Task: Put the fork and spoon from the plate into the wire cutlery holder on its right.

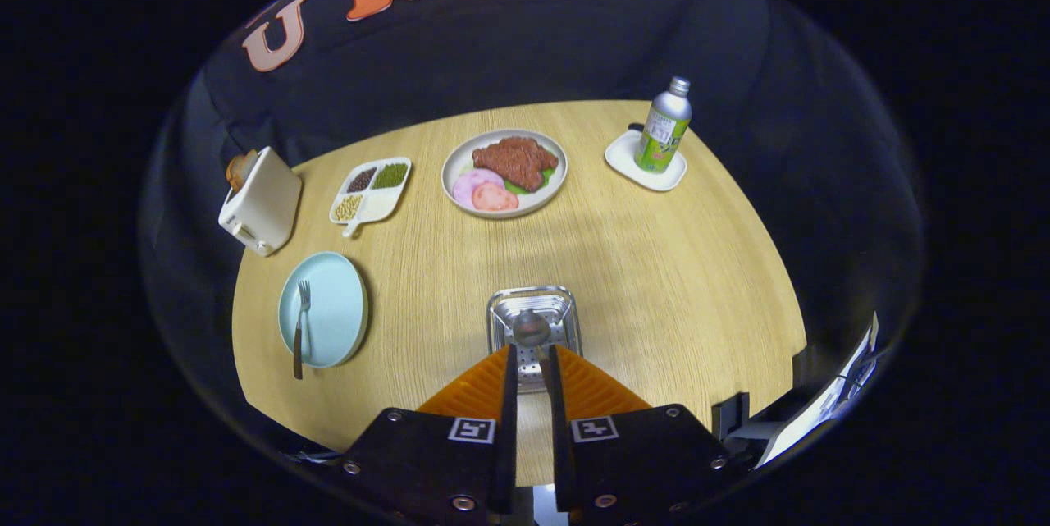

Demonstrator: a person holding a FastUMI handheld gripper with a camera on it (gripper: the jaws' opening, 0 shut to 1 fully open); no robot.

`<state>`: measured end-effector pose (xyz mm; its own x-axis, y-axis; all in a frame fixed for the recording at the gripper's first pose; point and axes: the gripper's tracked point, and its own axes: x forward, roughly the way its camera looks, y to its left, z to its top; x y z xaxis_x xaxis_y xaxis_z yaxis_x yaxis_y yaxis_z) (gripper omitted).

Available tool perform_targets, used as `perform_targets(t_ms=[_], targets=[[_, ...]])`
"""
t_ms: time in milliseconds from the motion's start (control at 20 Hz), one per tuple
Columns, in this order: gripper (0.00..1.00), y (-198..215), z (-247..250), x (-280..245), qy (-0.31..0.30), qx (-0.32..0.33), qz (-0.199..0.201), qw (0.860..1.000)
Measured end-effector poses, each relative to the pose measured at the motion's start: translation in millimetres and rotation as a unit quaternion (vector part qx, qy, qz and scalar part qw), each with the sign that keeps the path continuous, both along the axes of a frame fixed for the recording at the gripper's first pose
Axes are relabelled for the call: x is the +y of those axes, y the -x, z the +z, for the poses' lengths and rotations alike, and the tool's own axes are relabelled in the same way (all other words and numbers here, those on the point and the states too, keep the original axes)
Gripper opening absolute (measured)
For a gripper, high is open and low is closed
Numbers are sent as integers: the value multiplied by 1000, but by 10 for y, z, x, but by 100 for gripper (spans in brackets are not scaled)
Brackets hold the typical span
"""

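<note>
A: Where do you stand?

B: Your gripper [529, 358] is clamped on the spoon [531, 329], its bowl poking out just past the tips, right over the holder [535, 304] at 12 o'clock. The fork [300, 329] lies on the blue plate [328, 308], off at 10 o'clock.

A: How should you finish this step?

B: Keep the spoon centred over the opening and lower until it is well inside the rim. Then part the fingers gently, so it doesn't bounce out or tip the holder.
</note>
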<state>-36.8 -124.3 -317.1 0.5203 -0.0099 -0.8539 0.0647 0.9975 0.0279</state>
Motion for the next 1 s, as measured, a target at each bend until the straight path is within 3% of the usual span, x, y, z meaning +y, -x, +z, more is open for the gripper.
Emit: perform_targets(t_ms=[200, 350, 450, 650, 1000], targets=[[37, -390, 576, 193, -20, -138, -10, 990], [63, -569, 1055, 365, -16, -238, -4, 971], [72, -629, 1316, 533, -17, -287, 1, 958], [77, -702, 1642, 968, -28, -355, 41, 933], [77, -746, 1786, 1765, -42, -387, 89, 917]])
